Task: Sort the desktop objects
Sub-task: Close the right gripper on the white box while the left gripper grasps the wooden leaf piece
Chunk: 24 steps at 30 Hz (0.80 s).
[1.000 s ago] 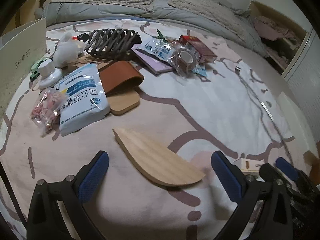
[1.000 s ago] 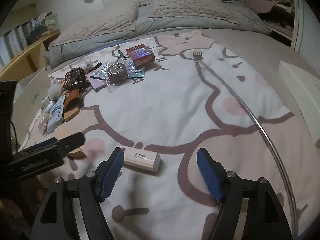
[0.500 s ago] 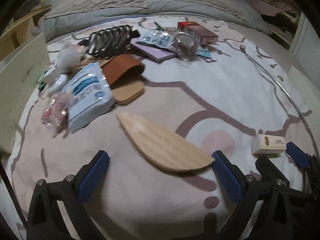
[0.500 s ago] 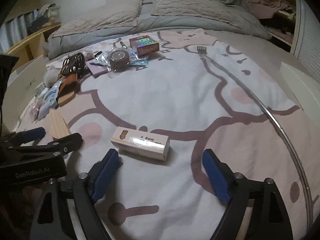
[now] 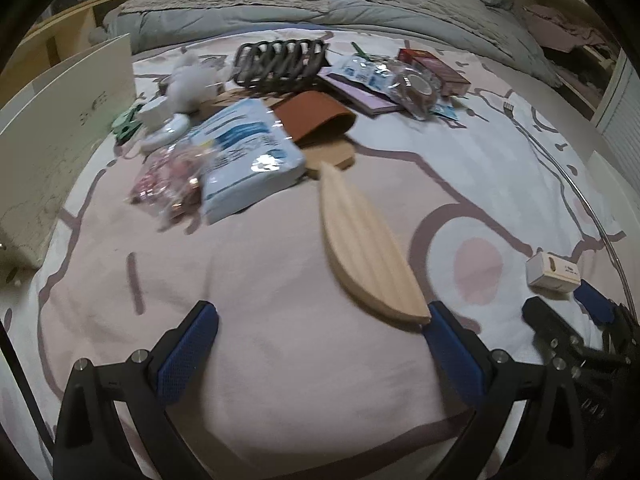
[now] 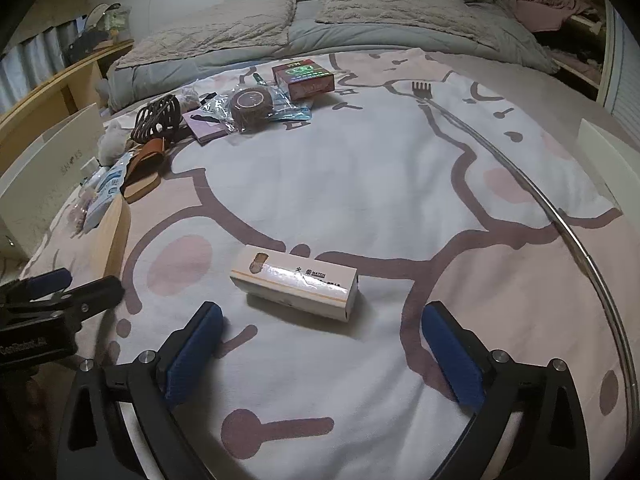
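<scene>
Both tongs (image 5: 320, 344) (image 6: 320, 340) gape; clutter pile (image 5: 280, 100) smeared, unreadable.

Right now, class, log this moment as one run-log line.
left hand-held gripper: open, by leaf-shaped wooden tray | right hand-held gripper: open, facing white rectangular matchbox | nothing held
</scene>
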Tool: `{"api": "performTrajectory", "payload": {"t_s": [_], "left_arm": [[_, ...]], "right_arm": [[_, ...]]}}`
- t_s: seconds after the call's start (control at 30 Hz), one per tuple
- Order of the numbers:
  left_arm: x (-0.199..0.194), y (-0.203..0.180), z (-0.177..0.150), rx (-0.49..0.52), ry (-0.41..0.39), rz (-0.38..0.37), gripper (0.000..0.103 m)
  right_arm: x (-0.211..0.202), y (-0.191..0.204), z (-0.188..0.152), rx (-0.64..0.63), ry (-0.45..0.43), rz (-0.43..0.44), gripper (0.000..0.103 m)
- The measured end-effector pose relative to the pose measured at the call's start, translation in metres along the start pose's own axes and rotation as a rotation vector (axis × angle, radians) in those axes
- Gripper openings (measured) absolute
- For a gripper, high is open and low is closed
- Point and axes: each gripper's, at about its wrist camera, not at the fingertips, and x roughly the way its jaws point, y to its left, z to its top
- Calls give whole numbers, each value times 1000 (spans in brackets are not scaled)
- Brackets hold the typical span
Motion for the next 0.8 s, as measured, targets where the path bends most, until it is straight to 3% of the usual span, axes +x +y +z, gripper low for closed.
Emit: {"api": "performTrajectory", "payload": {"t_s": [0.3,0.63,0.8], "left_arm": [[-6,28,-5,-29,-4,15,103],[-9,34,7,-91,-62,-110,101],[-4,16,13,-29,-73,-101,85]], "right_arm": [[1,1,0,-7,6,-8,100],[1,2,0,-8,4,-11,100],[1,2,0,-11,4,-16,101]]}}
